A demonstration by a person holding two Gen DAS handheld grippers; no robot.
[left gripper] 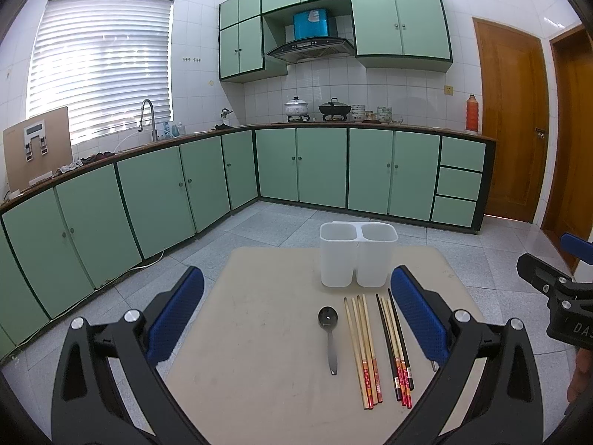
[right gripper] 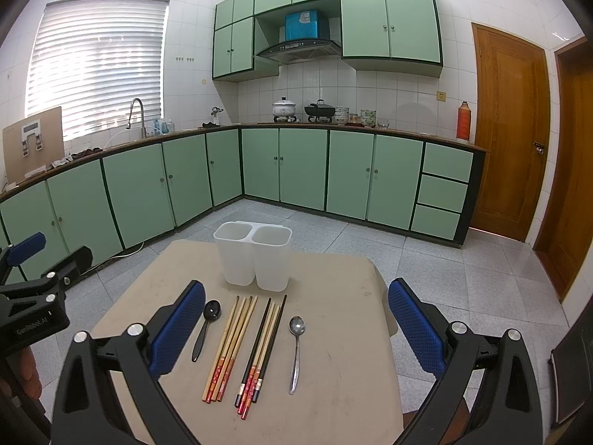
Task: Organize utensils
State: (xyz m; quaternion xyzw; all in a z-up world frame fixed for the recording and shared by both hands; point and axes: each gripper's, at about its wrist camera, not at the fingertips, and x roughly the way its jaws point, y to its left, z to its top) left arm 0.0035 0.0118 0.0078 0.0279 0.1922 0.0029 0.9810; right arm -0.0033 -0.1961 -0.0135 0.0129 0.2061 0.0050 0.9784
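Note:
A white two-compartment utensil holder [left gripper: 357,256] [right gripper: 254,256] stands empty at the far side of a beige table [left gripper: 259,333] [right gripper: 341,333]. In front of it lie a black spoon [left gripper: 329,337] [right gripper: 206,328], a bundle of light wooden chopsticks [left gripper: 365,352] [right gripper: 229,348], a bundle of dark and light chopsticks [left gripper: 396,345] [right gripper: 261,352] and a steel spoon [right gripper: 295,352]. My left gripper [left gripper: 296,315] is open above the table near the black spoon. My right gripper [right gripper: 296,326] is open above the chopsticks and steel spoon. Both are empty.
The table stands on a grey tiled floor [right gripper: 463,270]. Green kitchen cabinets [left gripper: 322,167] run along the back and left walls. A wooden door [right gripper: 511,129] is at the right. Each gripper shows at the edge of the other's view.

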